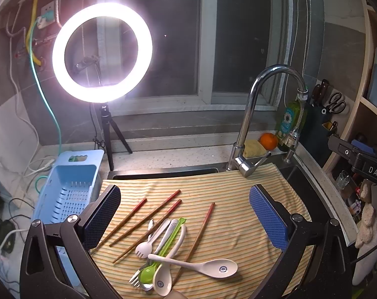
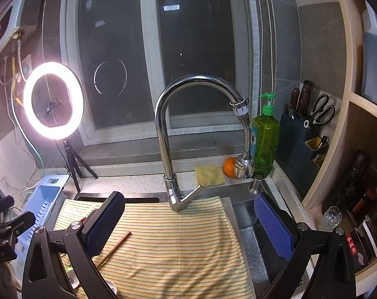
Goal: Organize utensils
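Night shows black behind the kitchen window, and a ring light (image 1: 102, 52) glares over the sink, which a striped cloth (image 1: 238, 199) covers to make a worktop. Chopsticks (image 1: 148, 215), spoons (image 1: 203, 266) and a fork lie tumbled on it, unsorted, likely bound for the blue basket (image 1: 68, 189) beside the cloth. Left gripper (image 1: 186, 221) and right gripper (image 2: 188, 226) hover with fingers wide apart, holding nothing. Glare hides the wall fittings; the nearest spoon is cut off.
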Demonstrator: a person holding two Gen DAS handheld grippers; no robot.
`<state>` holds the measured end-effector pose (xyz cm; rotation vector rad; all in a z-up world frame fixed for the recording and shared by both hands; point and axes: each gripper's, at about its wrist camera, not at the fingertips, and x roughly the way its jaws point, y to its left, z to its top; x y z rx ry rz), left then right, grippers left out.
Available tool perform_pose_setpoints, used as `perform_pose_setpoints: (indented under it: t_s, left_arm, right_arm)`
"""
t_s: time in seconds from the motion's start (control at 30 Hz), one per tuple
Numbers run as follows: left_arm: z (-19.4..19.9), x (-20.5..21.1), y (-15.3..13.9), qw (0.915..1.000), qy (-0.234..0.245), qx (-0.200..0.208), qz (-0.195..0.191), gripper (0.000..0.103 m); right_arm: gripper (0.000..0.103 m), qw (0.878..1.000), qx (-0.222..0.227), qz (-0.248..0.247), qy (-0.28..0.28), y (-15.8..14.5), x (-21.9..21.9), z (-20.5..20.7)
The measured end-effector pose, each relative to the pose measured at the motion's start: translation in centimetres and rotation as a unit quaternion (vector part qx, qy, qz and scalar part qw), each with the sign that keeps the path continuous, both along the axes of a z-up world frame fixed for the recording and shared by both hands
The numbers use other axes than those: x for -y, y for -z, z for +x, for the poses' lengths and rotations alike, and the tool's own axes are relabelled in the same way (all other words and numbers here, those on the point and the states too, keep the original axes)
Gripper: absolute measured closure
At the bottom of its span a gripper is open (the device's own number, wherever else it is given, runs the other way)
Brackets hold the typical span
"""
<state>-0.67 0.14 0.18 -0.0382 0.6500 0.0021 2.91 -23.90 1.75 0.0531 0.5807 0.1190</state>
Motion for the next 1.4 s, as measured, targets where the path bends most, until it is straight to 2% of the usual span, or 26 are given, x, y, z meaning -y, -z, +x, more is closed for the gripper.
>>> perform_pose_setpoints:
  t_s: [1.2, 1.4]
  left_arm:
    - [-0.2, -0.5, 0.6, 1.0, -0.003, -0.003, 0.0, 0.001]
    - [-0.6, -2.8, 0.4, 0.9995, -0.031, -0.003, 0.002, 0.001]
  right_arm:
    - [0.001, 1.0, -0.013, -0.001, -0.01, 0.9, -0.7, 0.5]
    - [0.001, 0.999, -0.017, 0.003, -0.032, 1.6, -1.0, 0.3]
